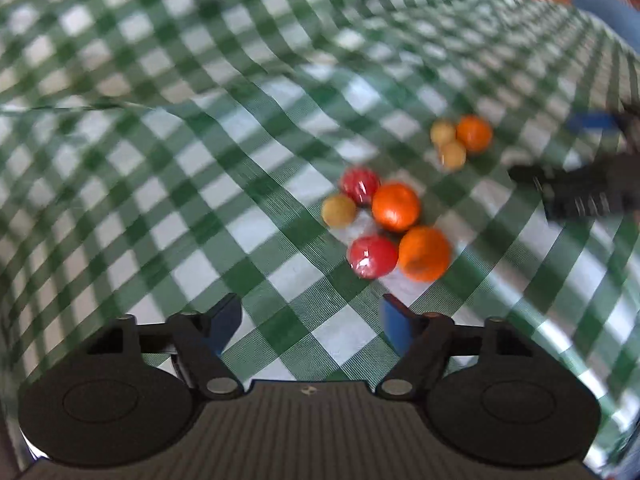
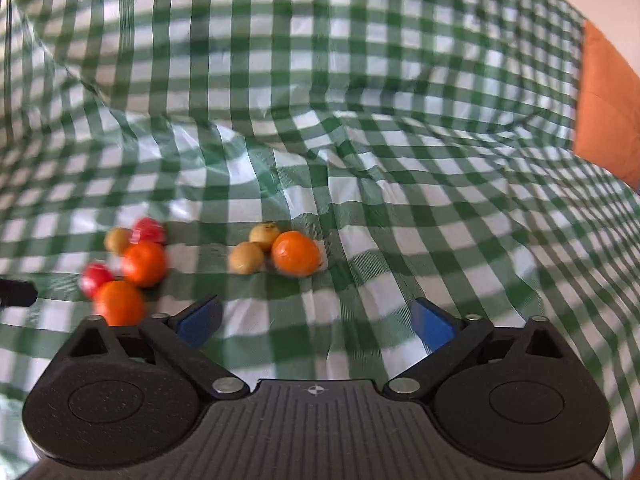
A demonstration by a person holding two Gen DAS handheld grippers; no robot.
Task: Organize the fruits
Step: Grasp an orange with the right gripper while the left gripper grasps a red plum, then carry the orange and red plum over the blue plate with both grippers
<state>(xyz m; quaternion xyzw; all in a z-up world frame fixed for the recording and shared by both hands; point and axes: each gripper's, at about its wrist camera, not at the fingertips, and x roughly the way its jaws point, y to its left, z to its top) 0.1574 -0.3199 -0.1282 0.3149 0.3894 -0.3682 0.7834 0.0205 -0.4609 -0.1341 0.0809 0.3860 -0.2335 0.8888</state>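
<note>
Fruits lie in two loose clusters on a green and white checked cloth (image 1: 168,168). In the left wrist view the nearer cluster holds two oranges (image 1: 396,207), two red fruits (image 1: 372,257) and a small yellow-brown fruit (image 1: 338,210); farther right sit one orange (image 1: 473,133) and two yellow-brown fruits (image 1: 452,155). My left gripper (image 1: 310,326) hovers short of the near cluster, open, with nothing between its blue pads. The right wrist view has the smaller cluster, an orange (image 2: 297,254) with two yellow-brown fruits (image 2: 247,257), just ahead of my right gripper (image 2: 318,322), which is open and empty.
The cloth is rumpled, with raised folds (image 2: 224,128) behind the fruit. An orange panel (image 2: 608,116) stands past the cloth's right edge. The right gripper's black body (image 1: 580,192) shows at the right of the left wrist view. Both pictures are motion-blurred.
</note>
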